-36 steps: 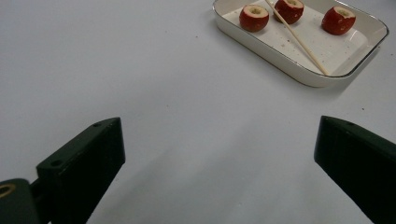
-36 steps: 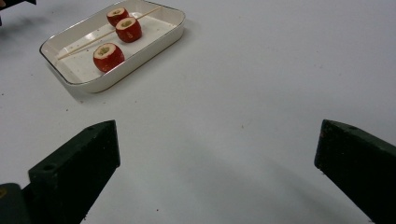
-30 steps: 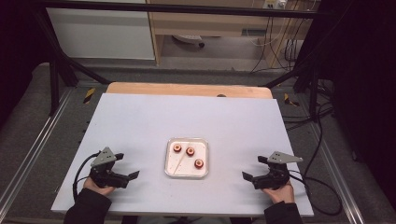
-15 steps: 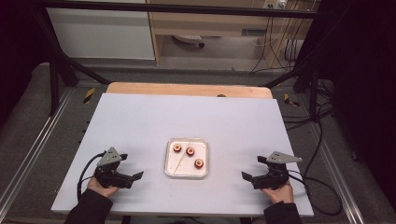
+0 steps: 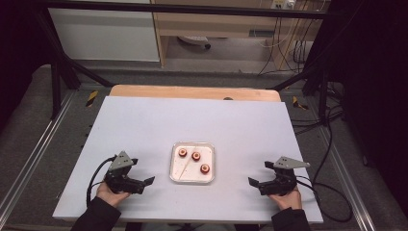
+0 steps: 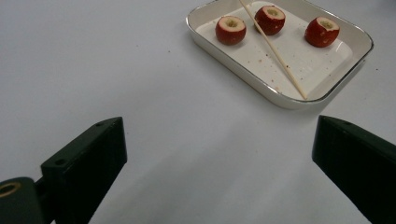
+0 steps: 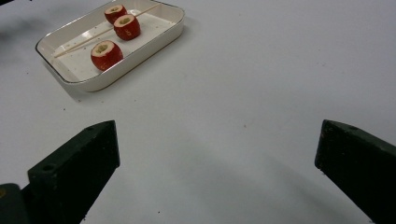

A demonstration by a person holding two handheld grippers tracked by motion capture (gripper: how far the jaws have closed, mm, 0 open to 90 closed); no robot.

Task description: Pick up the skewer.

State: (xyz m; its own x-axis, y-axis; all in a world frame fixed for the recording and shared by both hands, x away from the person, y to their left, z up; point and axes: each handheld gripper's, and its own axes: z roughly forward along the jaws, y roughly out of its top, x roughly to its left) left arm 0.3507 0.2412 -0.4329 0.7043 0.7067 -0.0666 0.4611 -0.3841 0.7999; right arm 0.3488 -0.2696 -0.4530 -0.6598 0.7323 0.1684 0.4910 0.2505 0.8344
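**Thin skewer, round fruit: slips likely at the pick-up**

Working over a white worktop [image 5: 192, 115], with a shallow white tray [image 5: 192, 143] midway between its left and right edges and nearer its front edge.

Could shove the tray across the smooth worktop by pressing on its rim from one side, there being nothing to brace it.

Holding the left tongs [image 6: 217, 122] and the right tongs [image 7: 218, 125] released, jaws spread wide, gripping nothing, low over the worktop near its front edge, well apart from the tray on either side.

Could send one of the three cored red fruits [image 6: 230, 29] rolling, or crush it, by pinching off-centre or too hard. Sitting with the cored holes facing up, so each hole's axis upright; spread from the tray's far left corner towards its right edge.

Could miss the wooden skewer [image 6: 275, 51] altogether: lying flat on the tray floor, thin, hard to get a jaw under. Could flick it out, or knock the middle fruit just beside it, by closing carelessly.

Long axis of the skewer running diagonally, from the tray's front left corner towards its far edge. Cannot tell which end is sharpened.
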